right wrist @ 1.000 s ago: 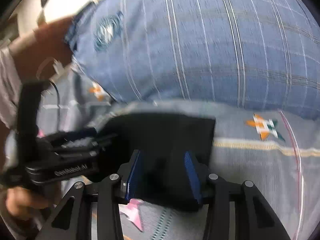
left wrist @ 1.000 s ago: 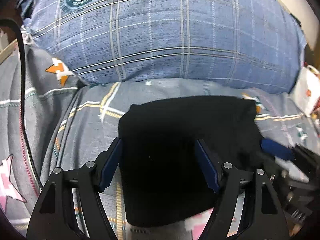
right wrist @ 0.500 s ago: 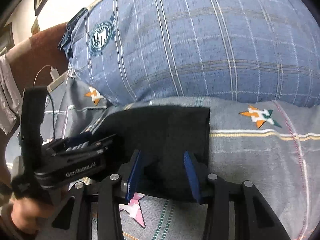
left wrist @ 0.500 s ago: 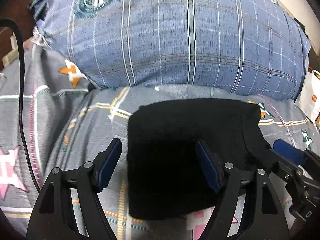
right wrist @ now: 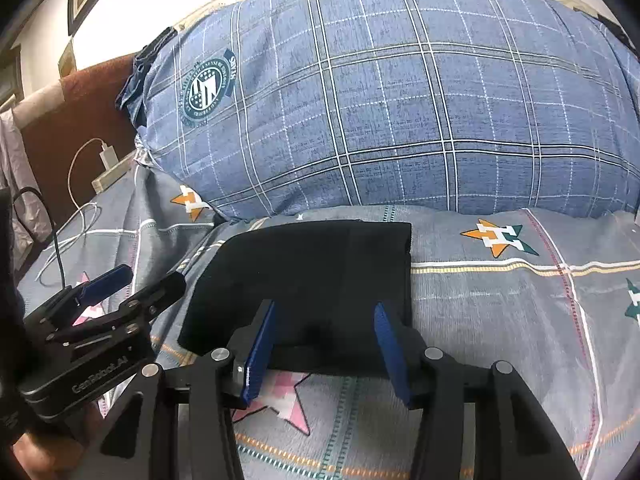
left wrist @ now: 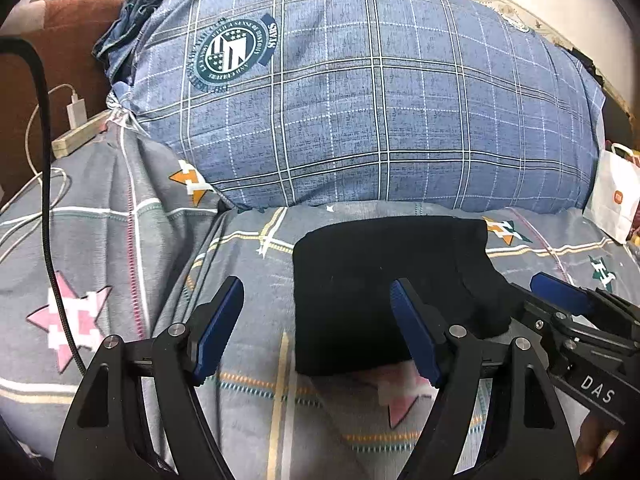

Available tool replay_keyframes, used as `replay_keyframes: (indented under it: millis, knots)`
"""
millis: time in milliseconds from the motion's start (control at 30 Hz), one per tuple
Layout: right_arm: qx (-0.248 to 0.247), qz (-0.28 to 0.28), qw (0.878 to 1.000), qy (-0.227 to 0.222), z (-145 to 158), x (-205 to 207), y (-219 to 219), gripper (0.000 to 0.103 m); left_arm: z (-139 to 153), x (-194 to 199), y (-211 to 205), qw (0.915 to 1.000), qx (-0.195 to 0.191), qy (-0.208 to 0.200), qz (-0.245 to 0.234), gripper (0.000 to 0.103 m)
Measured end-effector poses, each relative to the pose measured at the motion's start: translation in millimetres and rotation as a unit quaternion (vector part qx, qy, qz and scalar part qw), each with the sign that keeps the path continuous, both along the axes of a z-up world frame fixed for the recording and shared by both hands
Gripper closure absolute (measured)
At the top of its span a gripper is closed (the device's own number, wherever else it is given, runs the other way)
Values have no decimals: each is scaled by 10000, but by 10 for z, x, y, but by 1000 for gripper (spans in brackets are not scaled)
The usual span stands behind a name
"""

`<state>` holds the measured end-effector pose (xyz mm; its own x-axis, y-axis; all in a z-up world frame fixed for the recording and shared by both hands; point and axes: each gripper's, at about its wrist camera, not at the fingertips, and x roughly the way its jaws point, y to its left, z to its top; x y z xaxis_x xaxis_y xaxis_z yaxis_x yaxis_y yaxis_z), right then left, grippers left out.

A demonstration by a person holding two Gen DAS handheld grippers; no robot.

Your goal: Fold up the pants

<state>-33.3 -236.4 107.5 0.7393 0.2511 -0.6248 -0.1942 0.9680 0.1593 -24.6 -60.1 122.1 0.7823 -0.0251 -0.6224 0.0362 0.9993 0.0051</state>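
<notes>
The black pants (left wrist: pixel 380 280) lie folded into a compact rectangle on the grey patterned bedsheet (left wrist: pixel 120 240), just in front of the big blue plaid pillow (left wrist: pixel 360 100). My left gripper (left wrist: pixel 316 320) is open and empty, held over the fold's near left edge. My right gripper (right wrist: pixel 324 340) is open and empty over the near right edge of the pants (right wrist: pixel 312 272). Each gripper shows in the other's view: the right one (left wrist: pixel 560 300) at the fold's right side, the left one (right wrist: pixel 120 292) at its left side.
A white charger and cable (left wrist: pixel 76 108) lie at the far left by the brown headboard (left wrist: pixel 60 60). A black cable (left wrist: pixel 44 160) hangs down the left. A white paper bag (left wrist: pixel 616 196) stands at the right beside the pillow.
Both grippers have drawn back from the folded pants and risen, so more pillow shows. The right gripper's jaws have opened wider. The pants stay in place.
</notes>
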Motion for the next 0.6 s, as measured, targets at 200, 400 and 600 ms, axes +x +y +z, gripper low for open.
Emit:
replay_keyframes:
  millis: [200,400,600]
  knots:
    - [-8,-21,10000,0,17,-175,-1,54,36,-179,16,9998,158,-23,126,27]
    - [-2,-3,10000,19,12,-277,27,54,43,-337,-15,9988,405,-86,257,25]
    - [0,32,10000,24,30,-337,28,54,99,-484,-71,9978,542,-293,232,25]
